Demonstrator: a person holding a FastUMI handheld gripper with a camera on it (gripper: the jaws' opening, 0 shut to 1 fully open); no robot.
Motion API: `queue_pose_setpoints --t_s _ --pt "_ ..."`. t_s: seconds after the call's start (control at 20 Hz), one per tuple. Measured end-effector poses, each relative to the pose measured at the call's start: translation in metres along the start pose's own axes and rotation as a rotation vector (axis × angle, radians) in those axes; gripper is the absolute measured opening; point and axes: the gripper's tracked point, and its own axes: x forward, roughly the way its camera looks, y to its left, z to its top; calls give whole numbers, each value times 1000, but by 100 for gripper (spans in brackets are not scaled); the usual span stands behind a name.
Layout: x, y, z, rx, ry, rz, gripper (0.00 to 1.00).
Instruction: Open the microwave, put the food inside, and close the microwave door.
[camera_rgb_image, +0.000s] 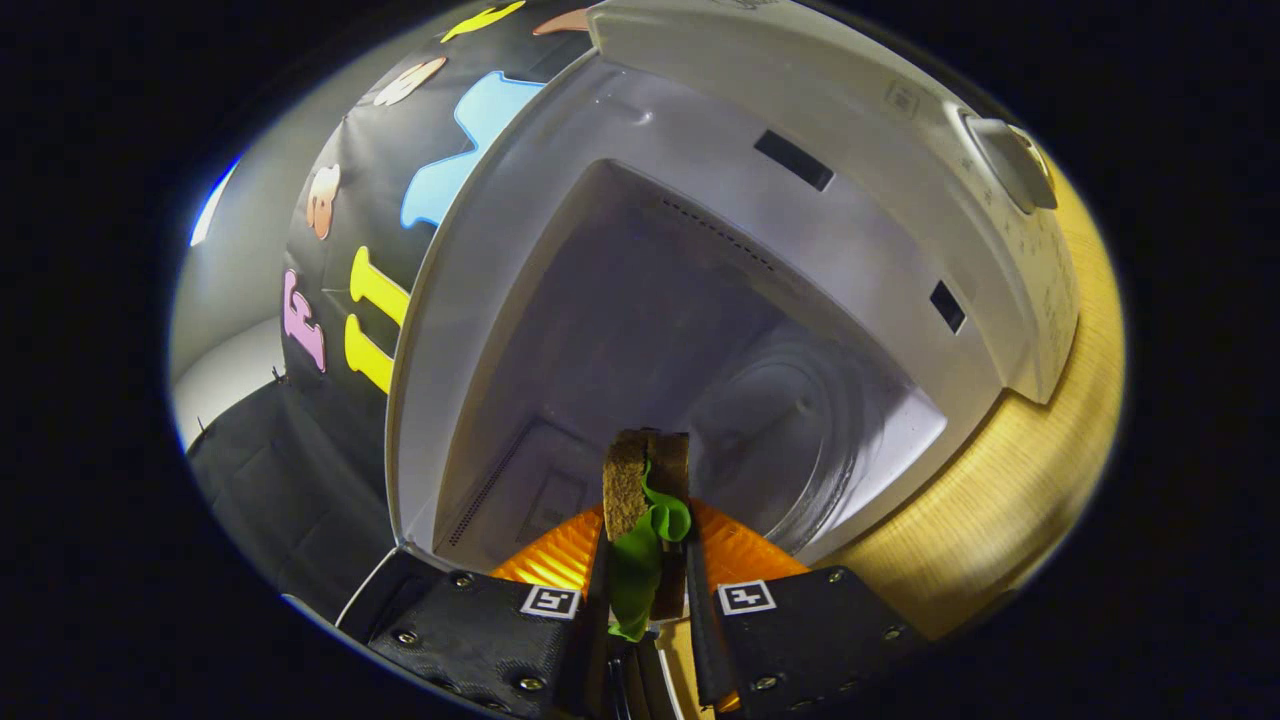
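Black cloth hangs as the booth's wall behind a pale wooden desk, and on that desk stands a white microwave, seen strongly tilted from the tool's camera. Its cavity is open toward the tool, grey inside, with a row of small vent holes along one inner wall and a round glass turntable on its floor. On the microwave's front frame, beside the cavity opening, sit two dark rectangular latch slots, and past them, on the control panel, a round knob. The tool points straight into the cavity mouth; its two orange-backed fingers are drawn close together and both press on the food, a sandwich of brown bread slices with a green leaf hanging out between them. The sandwich stands on edge between the fingers, its upper end reaching just past the fingertips toward the cavity, at the threshold of the microwave and beside the near rim of the turntable. Square black-and-white markers sit on the tool's black body below the fingers.
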Motion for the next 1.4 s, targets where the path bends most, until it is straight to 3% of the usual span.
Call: queue_pose_setpoints --t_s 0.15,0.25,0.4,0.7,1.1,1.4 --pt "4 -8 -1 -107 -7 -54 35" --pt "2 -17 -1 -222 -13 -109 45" --pt "-2 -31 -8 -333 35 -178 96" --pt "-32 -42 13 -469 25 -282 97" --pt "-136 29 17 -617 14 -183 97" --pt "-221 88 7 -657 -45 -119 97"
